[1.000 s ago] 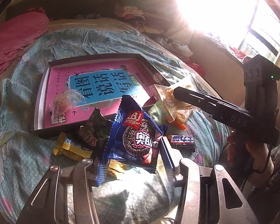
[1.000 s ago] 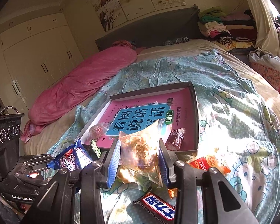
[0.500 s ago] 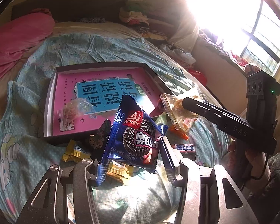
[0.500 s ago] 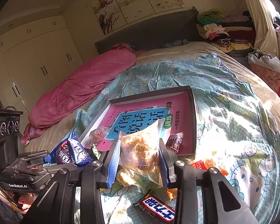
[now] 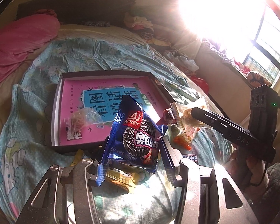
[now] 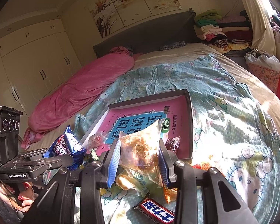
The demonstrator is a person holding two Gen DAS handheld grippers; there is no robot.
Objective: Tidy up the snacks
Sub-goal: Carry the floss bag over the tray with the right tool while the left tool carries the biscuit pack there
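Snack packs are both up off the bed right now, one in each gripper, hanging just short of the near rim of the tray (image 5: 55,110) that has the pink book in it. Our left gripper (image 5: 133,160) is clenched on the blue cookie pack (image 5: 138,140), pinching it low across its width, and the right gripper (image 6: 140,160) is squeezing the clear bag of golden pastry (image 6: 141,149) from both sides.

We reckon both are super light, so weight isn't the worry. The cookie pack is puffy, slick foil with brittle biscuits inside, so pinch the crimped edge or go soft on the body or we'll crumble it. The clear bag is floppy and slippery, and the pastry looks crumbly, so the seam at the top is probably safer than the middle.

Already inside the tray: a small clear packet (image 5: 82,118) and a dark wrapped sweet (image 6: 174,142). Beside the tray's near rim on the blanket, a chocolate bar (image 6: 156,211) and a yellow wafer pack (image 5: 121,180) are waiting.
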